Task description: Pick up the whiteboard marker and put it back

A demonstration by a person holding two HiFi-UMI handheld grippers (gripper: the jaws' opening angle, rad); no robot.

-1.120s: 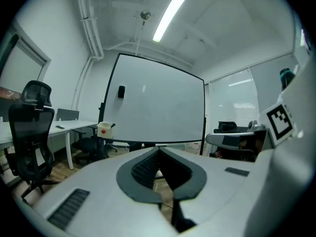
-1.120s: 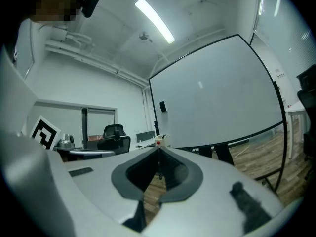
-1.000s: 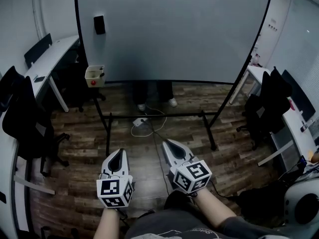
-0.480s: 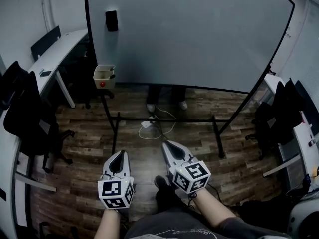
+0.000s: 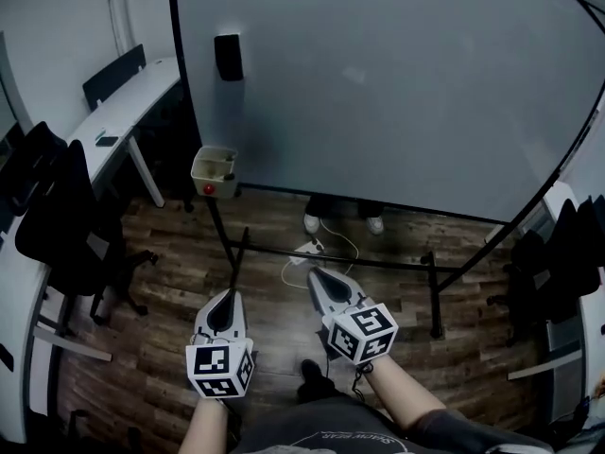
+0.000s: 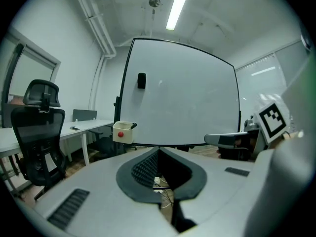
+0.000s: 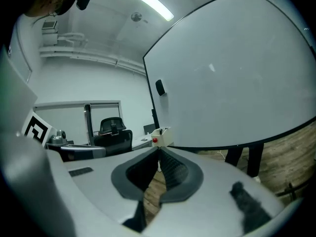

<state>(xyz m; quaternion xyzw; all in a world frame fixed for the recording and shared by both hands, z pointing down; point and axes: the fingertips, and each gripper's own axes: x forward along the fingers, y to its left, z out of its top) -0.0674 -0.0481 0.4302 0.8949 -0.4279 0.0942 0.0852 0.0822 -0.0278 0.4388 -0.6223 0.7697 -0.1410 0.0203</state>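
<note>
1. Nearest, low and left of centre: left gripper point(image 5: 228, 299), jaws pressed together tip to tip, nothing pinched.
2. Just right of it: right gripper point(image 5: 316, 276), jaws likewise closed on themselves, empty. Both held above the wooden floor point(image 5: 180, 282), pointing toward the far side.
3. Farther, on the floor under the stand: white power strip point(image 5: 307, 250) with a looped cable.
4. Beyond that: black stand point(image 5: 435, 293) carrying the wide whiteboard point(image 5: 397, 83).
5. At the whiteboard's lower left corner: beige box point(image 5: 223, 187) with a red dot on its front, well apart from both grippers. Inside it: whiteboard marker point(image 6: 133, 125), dark end poking above the rim.
6. Higher on the board's left part: black eraser point(image 5: 228, 57).
7. Behind the board: a person's shoes point(image 5: 313, 223).
8. Far left: white desk point(image 5: 123, 112), with black chairs point(image 5: 57, 225) nearer.
</note>
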